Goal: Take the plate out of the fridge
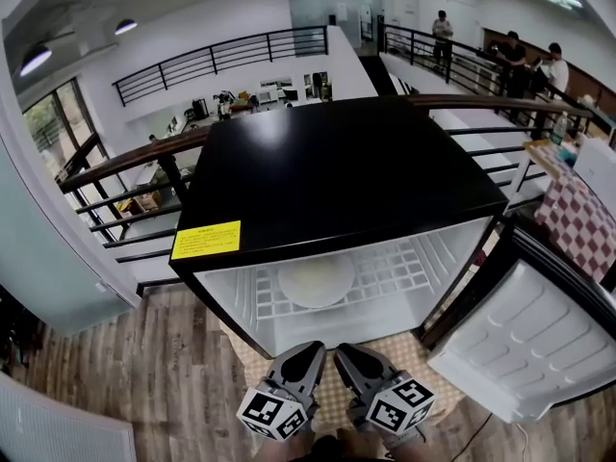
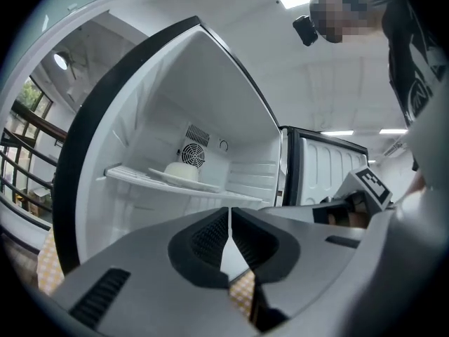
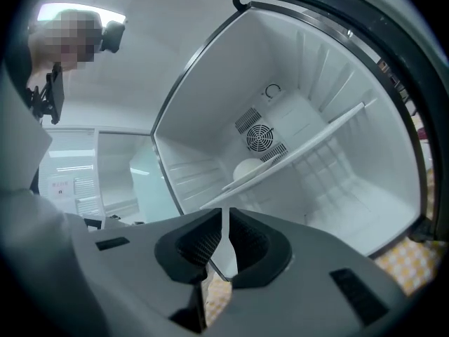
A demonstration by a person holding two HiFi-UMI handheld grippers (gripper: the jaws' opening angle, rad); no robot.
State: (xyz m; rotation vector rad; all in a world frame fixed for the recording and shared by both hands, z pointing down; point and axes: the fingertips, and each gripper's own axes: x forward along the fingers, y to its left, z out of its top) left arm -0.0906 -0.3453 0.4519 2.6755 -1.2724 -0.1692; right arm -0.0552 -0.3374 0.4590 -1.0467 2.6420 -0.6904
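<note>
Wood-plank flooring (image 1: 144, 373) and a railed mezzanine over an open office surrounded a black mini fridge (image 1: 337, 176), whose door (image 1: 525, 345) stood swung wide to the right. Inside, a white wire shelf (image 1: 404, 269) ran across the cabinet, and the plate (image 1: 317, 281) lay flat on it, a little left of centre. Being round, it offered no long axis, only a near rim facing the opening. Outside the fridge, just before that opening, the left tongs (image 1: 310, 352) and right tongs (image 1: 348, 354) pointed side by side toward the shelf. Both were closed tip to tip and held nothing. The plate lay straight ahead of them, between their two lines and well apart from either. In the head view it sat more nearly in line with the left tongs, so that hand looked slightly better placed. Either pair would have to open before it could take the rim.
</note>
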